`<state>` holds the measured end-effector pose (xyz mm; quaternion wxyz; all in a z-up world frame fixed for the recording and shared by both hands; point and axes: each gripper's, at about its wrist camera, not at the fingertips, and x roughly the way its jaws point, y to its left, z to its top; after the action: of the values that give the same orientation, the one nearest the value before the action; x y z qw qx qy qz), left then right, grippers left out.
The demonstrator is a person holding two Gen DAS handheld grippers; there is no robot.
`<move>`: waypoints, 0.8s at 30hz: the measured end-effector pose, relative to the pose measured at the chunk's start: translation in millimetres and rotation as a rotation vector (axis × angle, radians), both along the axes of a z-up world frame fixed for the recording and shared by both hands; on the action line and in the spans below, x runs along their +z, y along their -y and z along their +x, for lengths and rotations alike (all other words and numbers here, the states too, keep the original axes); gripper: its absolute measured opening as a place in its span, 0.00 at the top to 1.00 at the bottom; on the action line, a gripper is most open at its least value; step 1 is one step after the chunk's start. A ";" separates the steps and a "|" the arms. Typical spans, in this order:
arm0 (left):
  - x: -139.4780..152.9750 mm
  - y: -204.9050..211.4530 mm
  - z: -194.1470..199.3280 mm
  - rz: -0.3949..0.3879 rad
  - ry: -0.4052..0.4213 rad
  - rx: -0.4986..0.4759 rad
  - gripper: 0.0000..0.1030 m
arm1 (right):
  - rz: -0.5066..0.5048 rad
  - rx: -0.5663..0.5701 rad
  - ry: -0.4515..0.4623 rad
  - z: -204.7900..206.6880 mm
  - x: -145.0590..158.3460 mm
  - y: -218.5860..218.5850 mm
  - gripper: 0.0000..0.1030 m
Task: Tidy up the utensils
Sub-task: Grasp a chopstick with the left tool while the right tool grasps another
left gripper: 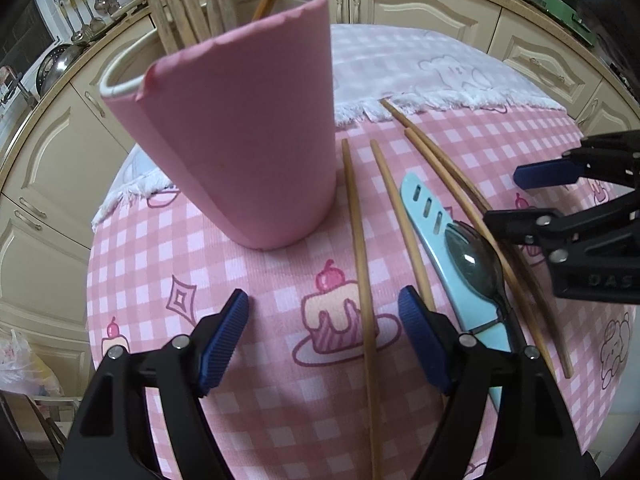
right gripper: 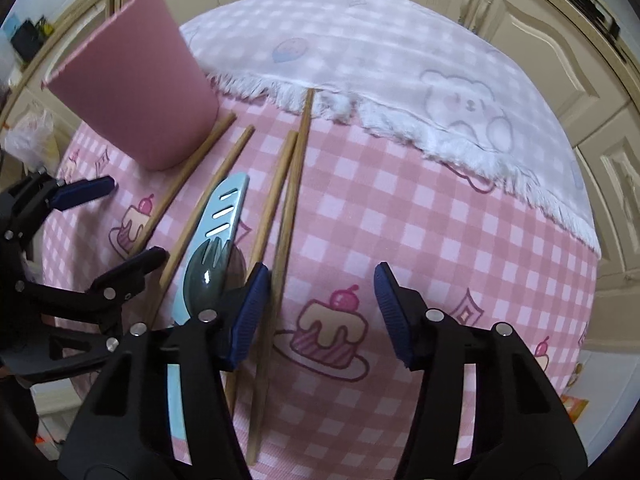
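A pink holder cup [left gripper: 248, 140] stands on the pink checked cloth, with several wooden sticks [left gripper: 180, 4] inside; it also shows in the right wrist view [right gripper: 140, 96]. Several loose wooden chopsticks [left gripper: 360, 264] lie on the cloth beside it, seen too in the right wrist view [right gripper: 288, 200]. A light blue knife [left gripper: 444, 256] lies among them with a dark spork [left gripper: 476, 264] on top; the knife [right gripper: 224, 208] and spork [right gripper: 212, 276] show in the right wrist view. My left gripper [left gripper: 324, 336] is open and empty above one chopstick. My right gripper [right gripper: 320, 316] is open and empty, right of the chopsticks.
A white fringed cloth [right gripper: 400, 80] covers the far half of the round table. Cream cabinets [left gripper: 420, 4] surround the table. Hanging ladles [left gripper: 84, 8] are at far left. A plastic bag [left gripper: 20, 364] lies on the floor at left.
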<state>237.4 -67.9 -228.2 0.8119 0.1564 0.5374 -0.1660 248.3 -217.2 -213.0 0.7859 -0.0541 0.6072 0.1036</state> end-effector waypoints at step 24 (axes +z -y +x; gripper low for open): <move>39.4 -3.5 -45.9 -0.183 0.092 -0.100 0.95 | 0.416 -0.098 0.202 -55.8 51.3 62.6 0.94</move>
<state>191.4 -64.3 -188.8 0.8373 0.1154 0.4737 -0.2473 192.5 -279.7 -161.6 0.8411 0.1286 0.4927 0.1823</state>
